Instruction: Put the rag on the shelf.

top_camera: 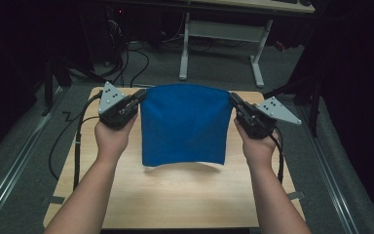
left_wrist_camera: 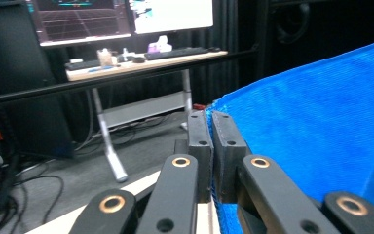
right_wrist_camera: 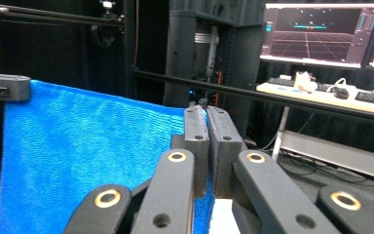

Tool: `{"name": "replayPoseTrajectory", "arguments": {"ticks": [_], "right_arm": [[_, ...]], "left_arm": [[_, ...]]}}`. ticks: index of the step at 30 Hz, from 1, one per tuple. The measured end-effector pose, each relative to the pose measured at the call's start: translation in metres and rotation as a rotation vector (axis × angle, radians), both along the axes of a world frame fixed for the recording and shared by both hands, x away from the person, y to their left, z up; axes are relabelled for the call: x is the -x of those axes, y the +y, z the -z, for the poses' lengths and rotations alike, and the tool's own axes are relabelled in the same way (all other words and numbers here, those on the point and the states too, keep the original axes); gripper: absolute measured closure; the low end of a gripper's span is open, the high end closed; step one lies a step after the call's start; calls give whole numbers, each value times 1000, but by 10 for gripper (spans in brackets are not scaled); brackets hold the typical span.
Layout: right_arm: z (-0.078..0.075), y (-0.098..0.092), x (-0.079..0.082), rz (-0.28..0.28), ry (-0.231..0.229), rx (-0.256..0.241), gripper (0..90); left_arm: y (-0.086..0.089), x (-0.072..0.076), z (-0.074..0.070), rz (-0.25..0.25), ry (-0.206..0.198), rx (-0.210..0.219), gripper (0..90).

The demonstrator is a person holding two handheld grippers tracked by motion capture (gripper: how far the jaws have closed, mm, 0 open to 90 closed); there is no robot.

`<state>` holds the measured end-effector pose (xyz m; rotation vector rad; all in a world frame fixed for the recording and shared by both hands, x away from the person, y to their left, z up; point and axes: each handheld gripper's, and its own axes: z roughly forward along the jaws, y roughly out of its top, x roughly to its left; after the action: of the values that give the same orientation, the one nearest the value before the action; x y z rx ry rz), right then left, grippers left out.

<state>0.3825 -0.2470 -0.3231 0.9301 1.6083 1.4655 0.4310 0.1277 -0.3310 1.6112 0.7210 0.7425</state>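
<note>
A blue cloth (top_camera: 182, 124) hangs in the centre of the frame, its lower edge touching the wooden surface (top_camera: 175, 200). The left gripper (top_camera: 139, 96) and right gripper (top_camera: 233, 99) each have their fingers pinching a top corner, stretching the upper edge taut. Bare surface lies open along the bottom of the frame and beside both side edges.

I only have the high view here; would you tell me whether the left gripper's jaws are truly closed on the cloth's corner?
Observer: Yes. In the left gripper view the left gripper has both pads pressed together on the top corner of the blue cloth.
Operator: Thank you. And the right one?
Observer: The right gripper is likewise clamped on the opposite top corner, fabric pinched between its pads.
Operator: Is the top edge taut?
Observer: From the right gripper view it runs nearly straight across to the left gripper.
</note>
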Motion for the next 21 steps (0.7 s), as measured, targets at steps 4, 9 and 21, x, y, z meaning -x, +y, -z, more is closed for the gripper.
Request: {"name": "replayPoseTrajectory", "arguments": {"ticks": [4,9,21], "right_arm": [[-3,-4,-16,19,7,-12,887],[-8,-8,-39,40,26,-28,888],[-17,-4,-93,82,46,45,891]], "left_arm": [[1,-18,-3,-19,17,-47,881],[4,-39,-6,-56,28,-51,880],[-4,-88,-16,-145,-2,-112,879]]}}
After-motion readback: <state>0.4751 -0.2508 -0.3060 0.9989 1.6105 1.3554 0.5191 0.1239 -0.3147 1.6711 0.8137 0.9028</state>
